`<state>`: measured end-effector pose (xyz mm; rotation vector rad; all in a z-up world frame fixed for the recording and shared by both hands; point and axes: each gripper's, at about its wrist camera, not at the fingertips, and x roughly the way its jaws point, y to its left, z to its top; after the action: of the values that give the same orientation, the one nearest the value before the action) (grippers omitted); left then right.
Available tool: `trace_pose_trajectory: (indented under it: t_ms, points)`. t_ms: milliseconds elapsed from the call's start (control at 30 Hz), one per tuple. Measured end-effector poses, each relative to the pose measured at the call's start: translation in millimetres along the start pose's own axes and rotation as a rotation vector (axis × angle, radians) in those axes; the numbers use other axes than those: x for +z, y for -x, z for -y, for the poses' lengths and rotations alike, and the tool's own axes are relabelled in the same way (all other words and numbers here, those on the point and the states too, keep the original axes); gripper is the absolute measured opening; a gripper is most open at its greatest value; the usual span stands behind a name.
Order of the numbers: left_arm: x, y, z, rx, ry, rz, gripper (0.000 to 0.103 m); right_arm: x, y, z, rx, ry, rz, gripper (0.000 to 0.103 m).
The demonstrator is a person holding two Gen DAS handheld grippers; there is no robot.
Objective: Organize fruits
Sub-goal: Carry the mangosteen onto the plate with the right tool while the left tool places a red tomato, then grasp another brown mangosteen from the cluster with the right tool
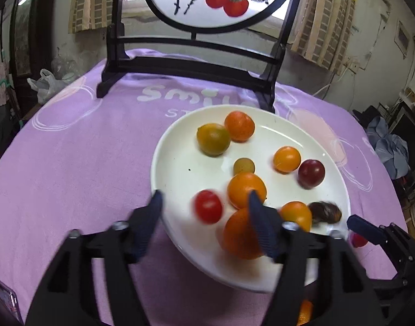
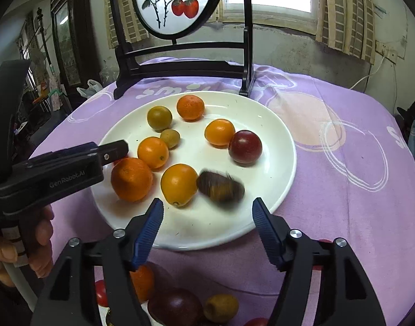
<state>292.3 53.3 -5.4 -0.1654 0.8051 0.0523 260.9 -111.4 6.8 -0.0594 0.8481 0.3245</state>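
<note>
grippers point(image 1: 204, 203) point(image 2: 207, 212) wide open, empty, over plate point(image 2: 262, 114)

One white plate point(image 2: 272, 125) on the desk point(image 2: 343, 190), and it holds five orange citrus point(image 2: 131, 179), one greenish-yellow citrus point(image 2: 159, 117), one small tan fruit point(image 2: 170, 138), one dark red plum point(image 2: 245, 146), one blurred brown fruit point(image 2: 220, 188) and — seen from the left wrist — one red tomato point(image 1: 208, 206). Off the plate, by the near edge, at least five more fruits — some partly hidden. Two claws: left point(image 2: 117, 149), right point(image 2: 207, 212).
</note>
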Motion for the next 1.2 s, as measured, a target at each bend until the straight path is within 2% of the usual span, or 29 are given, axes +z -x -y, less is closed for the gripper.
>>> trace_pose_trajectory:
  t_ms: [67,200,467,600,767,900,1100,1200]
  points:
    - [0,11,3,0.03,-0.011,0.051,0.081,-1,5,1,0.01,-0.001,-0.001,0.069]
    - [0,29,9,0.028,-0.052,0.071,0.082,-7,22,6,-0.005,0.003,0.015,0.069]
    - [-11,72,37,0.005,-0.143,0.124,0.094,-36,61,23,-0.032,-0.026,0.032,0.069]
    - [-27,84,47,-0.036,-0.162,0.092,0.094,-60,70,28,-0.037,-0.027,0.016,0.069]
    - [-55,93,52,-0.015,-0.221,0.064,0.095,-84,74,29,-0.016,-0.02,-0.022,0.069]
    - [-77,98,43,-0.014,-0.213,0.016,0.095,-94,80,21,0.018,0.017,-0.035,0.069]
    - [-101,84,33,-0.007,-0.202,-0.038,0.096,-110,86,5,0.046,0.076,-0.067,0.069]
    - [-102,81,32,-0.019,-0.216,-0.045,0.096,-119,84,1,0.042,0.085,-0.085,0.069]
